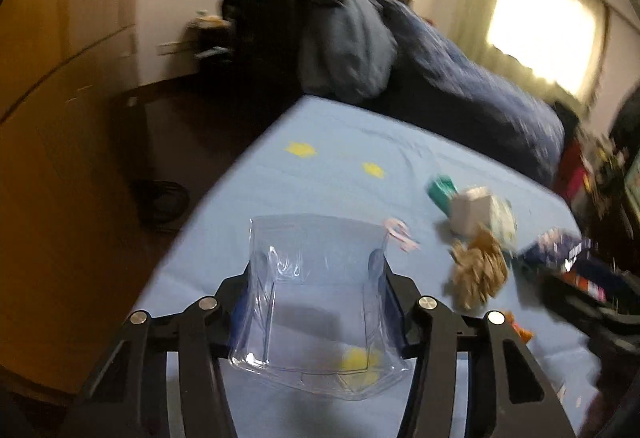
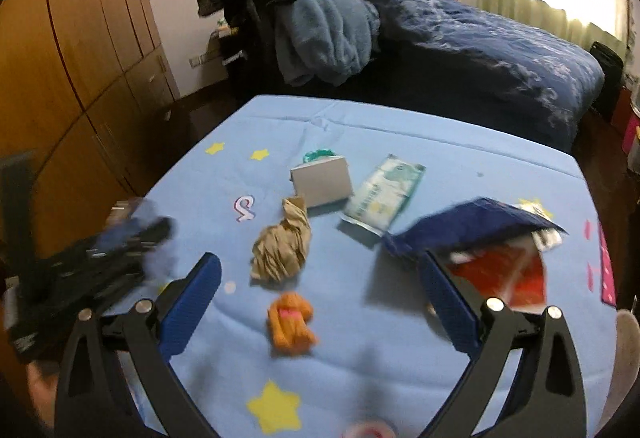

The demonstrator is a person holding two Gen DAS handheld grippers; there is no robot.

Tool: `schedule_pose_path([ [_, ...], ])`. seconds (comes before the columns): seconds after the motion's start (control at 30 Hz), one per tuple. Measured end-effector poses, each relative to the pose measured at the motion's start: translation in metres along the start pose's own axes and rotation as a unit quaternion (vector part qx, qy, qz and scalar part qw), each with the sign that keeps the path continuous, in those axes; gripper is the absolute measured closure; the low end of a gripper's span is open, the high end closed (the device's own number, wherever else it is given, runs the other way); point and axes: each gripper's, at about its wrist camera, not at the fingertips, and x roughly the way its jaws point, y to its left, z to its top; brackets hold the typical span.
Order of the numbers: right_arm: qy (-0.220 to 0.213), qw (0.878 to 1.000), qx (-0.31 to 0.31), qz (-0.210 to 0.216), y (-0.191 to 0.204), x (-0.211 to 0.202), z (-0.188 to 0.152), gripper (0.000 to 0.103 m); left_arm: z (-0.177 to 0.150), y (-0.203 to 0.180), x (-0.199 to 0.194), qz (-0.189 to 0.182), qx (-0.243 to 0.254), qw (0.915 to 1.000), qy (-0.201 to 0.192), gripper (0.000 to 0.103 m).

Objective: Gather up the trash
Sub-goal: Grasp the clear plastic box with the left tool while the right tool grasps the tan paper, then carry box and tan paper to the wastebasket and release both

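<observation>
the light blue sheet (image 2: 360,125) with yellow stars covers the near surface, its far edge meeting the dark blue bed (image 2: 500,49) and its left edge dropping to dark floor beside the wooden wardrobe (image 2: 80,49). the trash lies in the middle and to the right: a navy and red wrapper (image 2: 476,234) at the right, a green-white packet (image 2: 384,193), a grey box (image 2: 322,181), a crumpled brown paper (image 2: 282,246) and, nearest, a small orange scrap (image 2: 290,326).

the left gripper (image 1: 316,278) is clamped at medium width on a clear plastic tray (image 1: 316,302), both pads pressing its side walls; the grip looks light enough to spare the thin plastic, and i would keep it level.

the right gripper (image 2: 320,294) stands wide with nothing between its jaws. the orange scrap lies just ahead between them, so a straight descent should do. room is open near and centre; the wrapper crowds the right jaw, and the left gripper sits near the sheet's left edge.
</observation>
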Motion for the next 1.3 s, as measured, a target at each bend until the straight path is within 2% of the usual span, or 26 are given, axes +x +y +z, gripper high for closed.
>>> schedule_pose_path([
  [0.13, 0.044, 0.999, 0.001, 0.013, 0.007, 0.032, 0.010, 0.015, 0.003, 0.028, -0.027, 0.006, -0.038, 0.9987, -0.034, 0.048],
  [0.27, 0.074, 0.997, -0.003, -0.002, 0.016, 0.058, 0.012, 0.015, 0.004, 0.036, -0.043, 0.011, -0.036, 0.9980, -0.051, 0.046],
  [0.3, 0.081, 0.997, -0.002, -0.003, 0.017, 0.064, 0.012, 0.018, 0.003, 0.036, -0.045, 0.008, -0.036, 0.9980, -0.052, 0.046],
  [0.4, 0.075, 0.997, -0.024, -0.023, 0.025, 0.068, 0.011, 0.066, 0.002, 0.036, -0.048, 0.002, -0.035, 0.9980, -0.052, 0.046],
  [0.43, 0.074, 0.997, -0.024, -0.017, 0.026, 0.067, 0.011, 0.082, 0.002, 0.035, -0.049, 0.000, -0.035, 0.9981, -0.051, 0.046],
  [0.5, 0.068, 0.998, -0.014, 0.000, 0.023, 0.061, 0.010, 0.083, 0.002, 0.034, -0.050, -0.003, -0.035, 0.9982, -0.050, 0.046],
  [0.6, 0.043, 0.999, -0.012, 0.000, 0.017, 0.040, 0.007, 0.083, 0.000, 0.028, -0.055, -0.010, -0.033, 0.9981, -0.051, 0.046],
  [0.8, 0.016, 0.999, 0.025, 0.028, -0.014, -0.013, -0.011, 0.082, -0.002, 0.000, -0.072, -0.032, -0.011, 0.9976, -0.060, 0.045],
  [1.1, -0.024, 0.996, 0.089, 0.003, -0.073, -0.084, -0.066, 0.081, -0.016, -0.065, -0.091, -0.079, 0.047, 0.9941, -0.058, 0.045],
  [1.3, -0.028, 0.991, 0.126, -0.021, -0.107, -0.113, -0.106, 0.078, -0.030, -0.117, -0.100, -0.111, 0.097, 0.9877, -0.052, 0.045],
])
